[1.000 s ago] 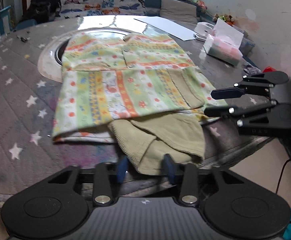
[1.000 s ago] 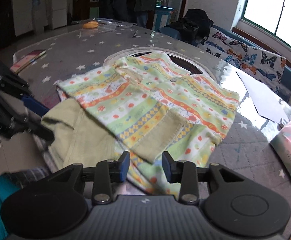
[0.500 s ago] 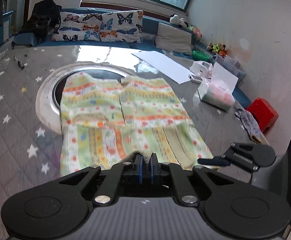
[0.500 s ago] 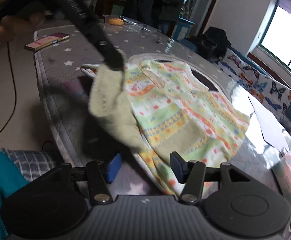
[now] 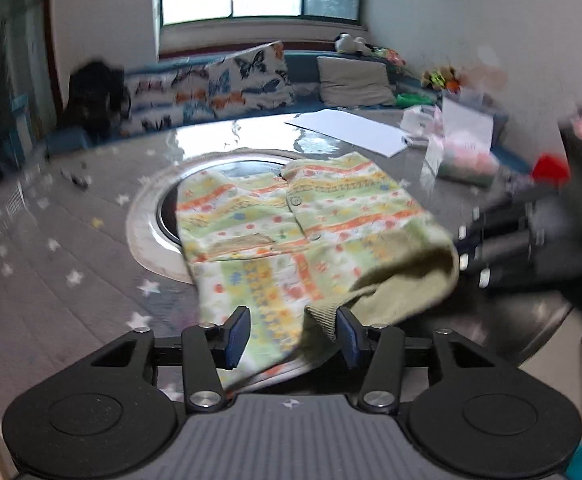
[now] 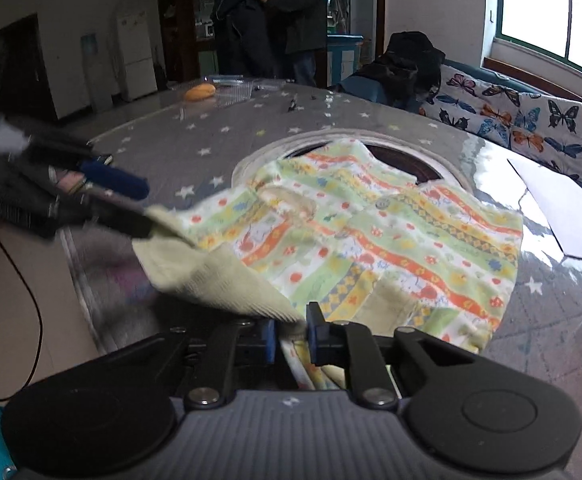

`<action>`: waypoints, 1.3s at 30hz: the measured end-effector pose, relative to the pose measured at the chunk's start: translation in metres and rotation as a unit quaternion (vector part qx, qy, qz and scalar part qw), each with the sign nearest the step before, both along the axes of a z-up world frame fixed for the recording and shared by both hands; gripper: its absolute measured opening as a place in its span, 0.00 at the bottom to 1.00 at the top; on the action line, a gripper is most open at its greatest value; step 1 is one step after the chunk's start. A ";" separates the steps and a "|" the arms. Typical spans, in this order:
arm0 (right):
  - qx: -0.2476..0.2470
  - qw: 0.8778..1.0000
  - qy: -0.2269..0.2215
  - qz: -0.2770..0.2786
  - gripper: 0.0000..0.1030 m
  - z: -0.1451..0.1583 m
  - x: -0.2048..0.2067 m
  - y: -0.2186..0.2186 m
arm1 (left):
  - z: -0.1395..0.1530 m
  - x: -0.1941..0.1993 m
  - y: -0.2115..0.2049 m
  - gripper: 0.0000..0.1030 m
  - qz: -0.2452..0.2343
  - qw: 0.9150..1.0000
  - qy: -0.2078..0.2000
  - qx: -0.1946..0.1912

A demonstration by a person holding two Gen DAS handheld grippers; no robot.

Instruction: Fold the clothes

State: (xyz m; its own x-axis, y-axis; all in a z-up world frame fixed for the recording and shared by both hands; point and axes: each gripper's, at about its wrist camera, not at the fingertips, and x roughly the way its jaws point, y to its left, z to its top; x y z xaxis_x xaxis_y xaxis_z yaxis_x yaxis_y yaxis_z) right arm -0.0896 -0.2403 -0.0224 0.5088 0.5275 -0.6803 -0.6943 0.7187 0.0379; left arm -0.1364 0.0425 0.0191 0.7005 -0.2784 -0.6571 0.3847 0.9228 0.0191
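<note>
A child's striped, flower-print cardigan (image 5: pixel 291 220) with a plain green hem band lies on the grey star-print table (image 5: pixel 51 280). My left gripper (image 5: pixel 293 338) is open, with the lifted hem between its fingers; one finger touches the green band (image 5: pixel 391 284). My right gripper (image 6: pixel 289 334) is shut on the hem edge of the cardigan (image 6: pixel 371 236), holding it raised. Each gripper shows blurred in the other's view, the right one (image 5: pixel 491 248) at the hem's right corner and the left one (image 6: pixel 103 196) at the left corner.
A round metal-rimmed inset (image 5: pixel 151 216) sits under the cardigan's top. White paper (image 5: pixel 347 130) and a tissue box (image 5: pixel 463 148) lie at the far right. A butterfly-print sofa (image 6: pixel 531 116) runs behind. Two people (image 6: pixel 271 20) stand beyond the table. The table edge is near me.
The left gripper, shut on the hem half a second ago, has opened. The right gripper, open before, has closed on the hem. The hem has been lifted off the table.
</note>
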 end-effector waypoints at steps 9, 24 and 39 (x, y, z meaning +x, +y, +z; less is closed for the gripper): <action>0.018 0.999 0.007 -0.029 0.12 0.004 0.010 0.001 | -0.033 -0.017 -0.011 0.55 -0.032 0.993 -0.043 0.104; 0.030 0.998 -0.030 -0.052 0.09 0.009 -0.003 -0.001 | -0.051 -0.011 -0.019 0.05 -0.109 0.972 -0.117 0.172; 0.030 0.999 -0.023 0.006 0.08 0.069 -0.117 -0.033 | 0.015 -0.111 -0.006 0.05 -0.169 0.980 -0.081 0.066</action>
State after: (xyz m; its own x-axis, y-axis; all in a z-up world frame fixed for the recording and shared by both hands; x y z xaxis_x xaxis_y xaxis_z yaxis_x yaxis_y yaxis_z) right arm -0.2069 -0.2735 0.0464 0.5318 0.5732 -0.6234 -0.7054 0.7072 0.0485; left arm -0.2477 0.0361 0.0344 0.6816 -0.4323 -0.5904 0.6497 0.7287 0.2165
